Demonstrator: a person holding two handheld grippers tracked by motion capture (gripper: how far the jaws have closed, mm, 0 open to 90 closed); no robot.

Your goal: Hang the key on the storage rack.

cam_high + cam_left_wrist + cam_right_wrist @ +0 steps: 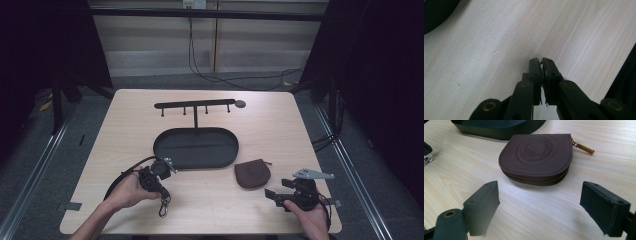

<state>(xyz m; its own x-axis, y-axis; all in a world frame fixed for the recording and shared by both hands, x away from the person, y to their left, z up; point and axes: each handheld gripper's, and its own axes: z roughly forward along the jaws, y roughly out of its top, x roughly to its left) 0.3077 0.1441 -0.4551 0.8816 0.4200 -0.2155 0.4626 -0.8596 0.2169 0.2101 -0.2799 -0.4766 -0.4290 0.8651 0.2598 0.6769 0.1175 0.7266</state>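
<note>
High view: the left hand-held gripper [163,196] points toward 5 o'clock at the counter's [260,120] near left, with a small metal key clip [163,206] at its tips; the black oval tray [196,148] with its hook rack [196,105] sits at centre, and the brown coin pouch [252,174] lies at 4 o'clock from the tray, just off its rim. The right hand-held gripper [272,196] waits at 4 o'clock from the pouch, aimed at it. Left gripper view: the jaws are pressed nearly together over bare wood, seemingly pinching something thin, probably the clip, though I cannot tell for sure. Right gripper view: the jaws stand wide apart, holding nothing, with the pouch straight ahead at 12 o'clock, gold zip pull [583,147] at 2 o'clock. Judging by this, the clip pickup is under way; next comes lifting it toward a hook or the tray, which needs a firm pinch. A round embossed emblem marks the pouch; its lettering is illegible.
</note>
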